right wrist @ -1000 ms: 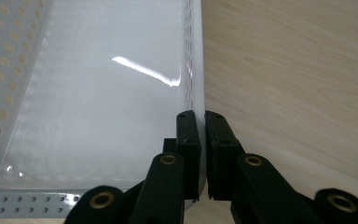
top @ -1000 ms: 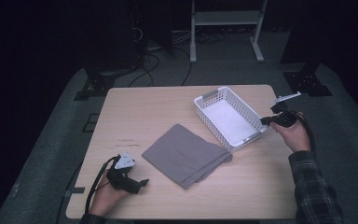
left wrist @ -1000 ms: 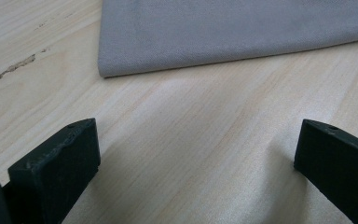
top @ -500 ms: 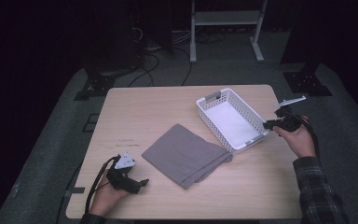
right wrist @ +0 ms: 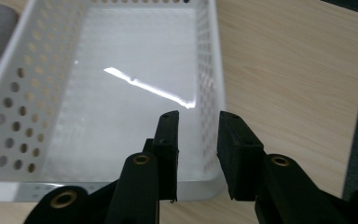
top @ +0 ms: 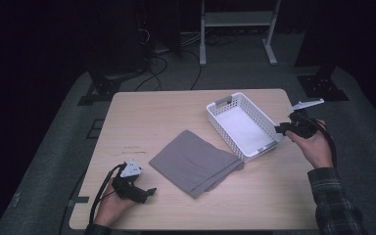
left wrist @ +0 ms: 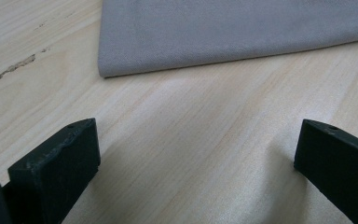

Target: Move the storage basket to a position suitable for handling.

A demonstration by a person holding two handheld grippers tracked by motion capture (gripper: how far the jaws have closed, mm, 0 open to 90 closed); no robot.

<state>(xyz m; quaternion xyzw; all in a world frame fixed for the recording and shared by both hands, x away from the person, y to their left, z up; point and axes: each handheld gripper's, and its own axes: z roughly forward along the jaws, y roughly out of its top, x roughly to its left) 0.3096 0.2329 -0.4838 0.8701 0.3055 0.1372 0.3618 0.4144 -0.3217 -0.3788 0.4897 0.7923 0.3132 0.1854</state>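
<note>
A white perforated basket (top: 225,101) stands empty at the right of the wooden table (top: 147,117). My right gripper (top: 277,129) hovers at its right wall. In the right gripper view, the right gripper (right wrist: 198,116) is narrowly open. Its jaws have just been opening, and the basket (right wrist: 9,70) wall's top edge lies in line with the gap, untouched by the pads. A folded grey cloth (top: 196,164) lies at the table's middle. My left gripper (top: 152,191) rests near the front left edge. In its own view the left gripper (left wrist: 198,126) is wide open on bare wood, short of the cloth (left wrist: 233,32).
Bare wood lies behind the cloth and along the front edge. Beyond the table are a dark floor with cables (top: 161,58) and a white metal stand (top: 235,29). A plaid sleeve (top: 333,205) comes in at the bottom right.
The right gripper's jaws have parted from nearly shut to a narrow gap, and the hand has lifted slightly at the basket's right wall. The left gripper and the cloth have stayed put.
</note>
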